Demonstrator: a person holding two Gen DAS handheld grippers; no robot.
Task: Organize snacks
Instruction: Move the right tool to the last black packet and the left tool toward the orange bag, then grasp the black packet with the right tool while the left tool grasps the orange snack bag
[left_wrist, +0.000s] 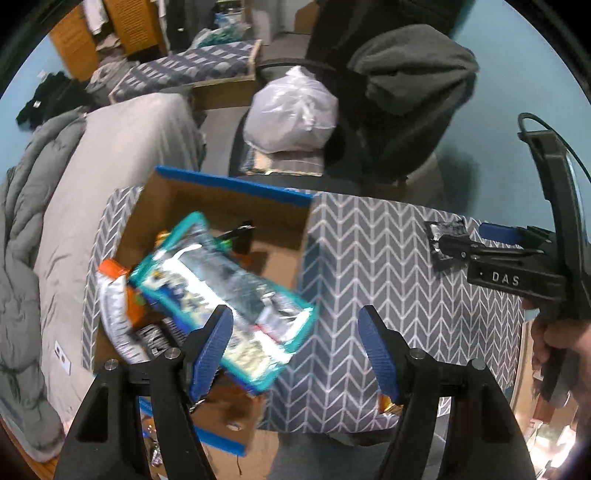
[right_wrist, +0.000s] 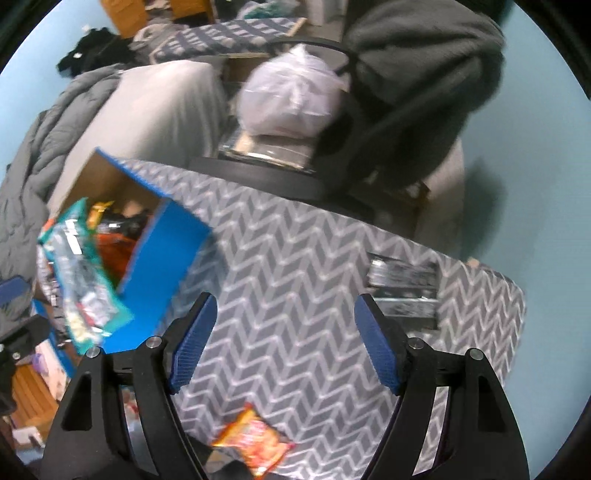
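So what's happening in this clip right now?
A person holds a gripper in each hand over a chevron-patterned surface, sorting snacks. The left gripper is open beside a teal bag lying on top of the cardboard box of snacks. The right gripper is open and empty, above the surface between an orange packet and a silver wrapper.

We saw a grey-and-white chevron cloth (right_wrist: 295, 280) mid-frame, a blue-sided brown box (left_wrist: 236, 199) at left holding a teal-edged silver packet (left_wrist: 225, 291), and an orange-red packet (right_wrist: 255, 443) at bottom centre.
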